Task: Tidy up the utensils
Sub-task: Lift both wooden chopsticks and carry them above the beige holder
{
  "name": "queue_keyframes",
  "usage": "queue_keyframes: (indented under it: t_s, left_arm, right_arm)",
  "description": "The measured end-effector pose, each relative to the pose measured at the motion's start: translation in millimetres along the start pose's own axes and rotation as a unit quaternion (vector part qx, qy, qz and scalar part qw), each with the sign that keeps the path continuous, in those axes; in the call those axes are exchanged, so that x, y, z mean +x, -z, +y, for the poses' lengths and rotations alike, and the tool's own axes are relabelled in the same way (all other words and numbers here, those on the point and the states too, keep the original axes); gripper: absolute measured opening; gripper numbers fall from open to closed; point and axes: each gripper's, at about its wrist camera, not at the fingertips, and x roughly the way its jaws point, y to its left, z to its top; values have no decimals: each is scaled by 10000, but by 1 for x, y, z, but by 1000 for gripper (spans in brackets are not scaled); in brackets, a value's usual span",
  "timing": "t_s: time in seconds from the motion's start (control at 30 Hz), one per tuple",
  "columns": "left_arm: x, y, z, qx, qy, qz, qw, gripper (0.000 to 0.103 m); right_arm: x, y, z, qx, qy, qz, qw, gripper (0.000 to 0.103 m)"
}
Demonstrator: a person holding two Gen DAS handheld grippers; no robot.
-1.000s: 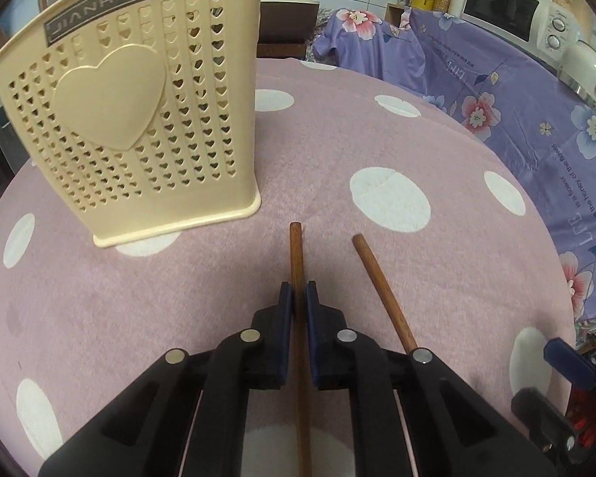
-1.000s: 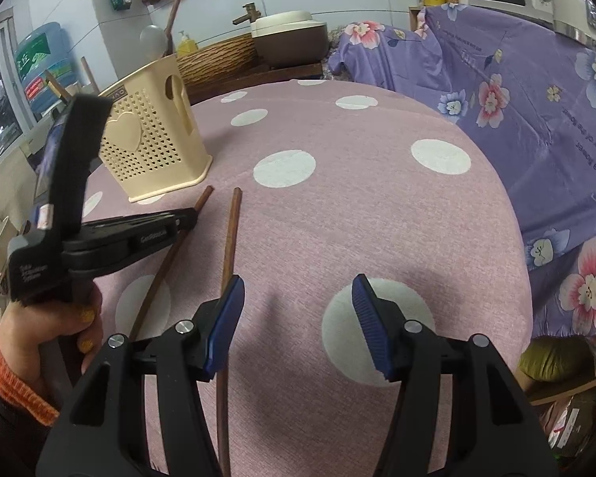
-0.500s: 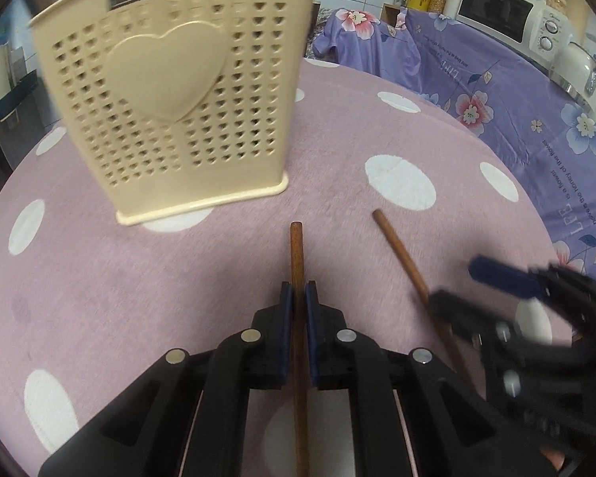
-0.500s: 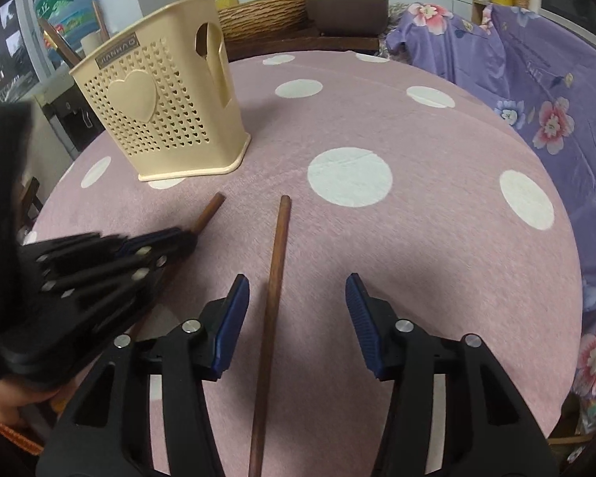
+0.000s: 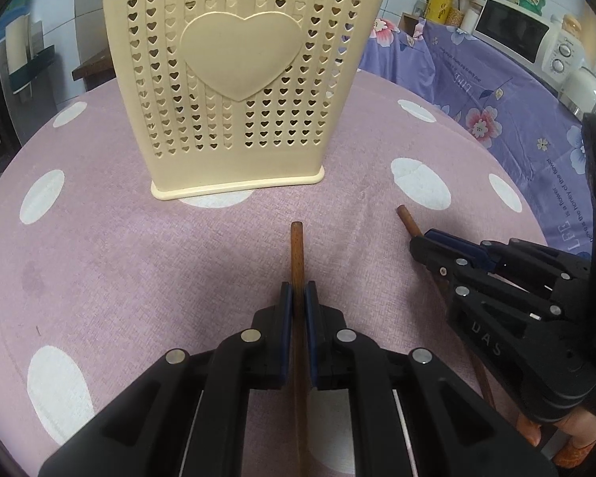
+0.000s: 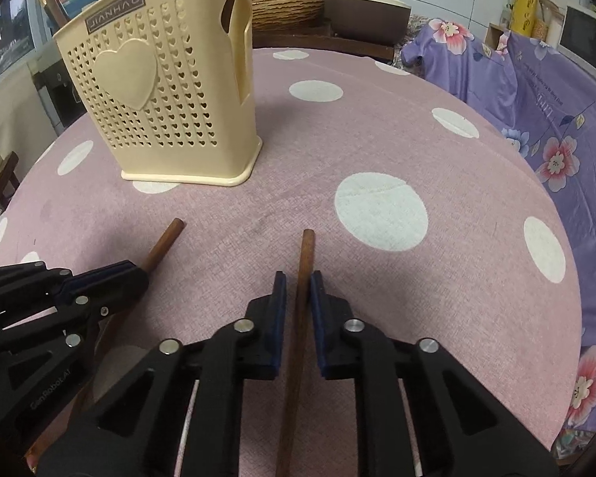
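Now two brown wooden chopsticks are lying on the surface, side by side and apart, their blunt ends pointing toward the cream utensil holder point(image 5: 242, 91). The left chopstick point(image 5: 297, 254) is sitting between the blue pads of the left gripper point(image 5: 297, 298), which is clamping it tightly a little way back from its far end. The right chopstick point(image 6: 305, 258) is running between the fingers of the right gripper point(image 6: 298, 290); its jaws have just been closing and are now standing narrow around the stick, though in the right wrist view a thin gap is still showing on either side, so I cannot tell whether the pads are pressing on it. In the left wrist view the right gripper point(image 5: 429, 244) is appearing from the side, covering that stick just behind its tip.

Ahead of both sticks, the utensil holder is standing upright on the surface, near the chopstick ends but not touching them. It is pierced with small heart-shaped holes, is carrying a large raised heart on its front and a dark label near its rim, and has a tall cut-out in its side wall.

The surface point(image 6: 377, 139) is wearing a pink cloth with white dots. Beyond it, a purple flowered cloth point(image 5: 496, 95) is draping over furniture, with a white microwave point(image 5: 524, 33) sitting above it.
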Motion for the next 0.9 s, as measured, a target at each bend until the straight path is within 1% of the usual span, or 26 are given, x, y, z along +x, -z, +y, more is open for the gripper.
queue_keyframes:
  t_s: [0.17,0.27,0.37,0.47,0.6,0.7,0.77,0.87,0.9]
  left_arm:
    - [0,0,-2,8,-58,-50,10000,8]
    - [1,0,-4,88,-141,-74,9998,8]
    - [-2,-1,0,53,-133,-123,9998,8]
    - [-15,-3,3,46,-149,-344,9993,8]
    - [-48,-8,4,16,-51,-743,9972,8]
    - [-82,-13,6,-57,124,-1141,9934,8]
    - [-111,-17,6,-14,106,-1512,9884,8]
    - [-149,-23,8,-19,90,-2001,9797,8]
    - [-161,-24,9,-21,79,-2148,9766,8]
  right_arm:
    - [1,0,-1,-14,21,-28,10000,8]
    - [-2,3,-2,65,-165,-48,9998,8]
    - [-9,4,-4,126,-282,-222,9993,8]
    - [-22,2,-5,198,-343,-415,9984,7]
    - [-53,1,-8,345,-609,-750,9947,7]
    - [-89,-2,-4,301,-803,-1196,9891,7]
    - [-116,-5,-2,239,-895,-1532,9838,7]
    - [-160,-11,0,157,-1018,-2102,9722,7]
    - [-170,-13,0,131,-1045,-2209,9696,7]
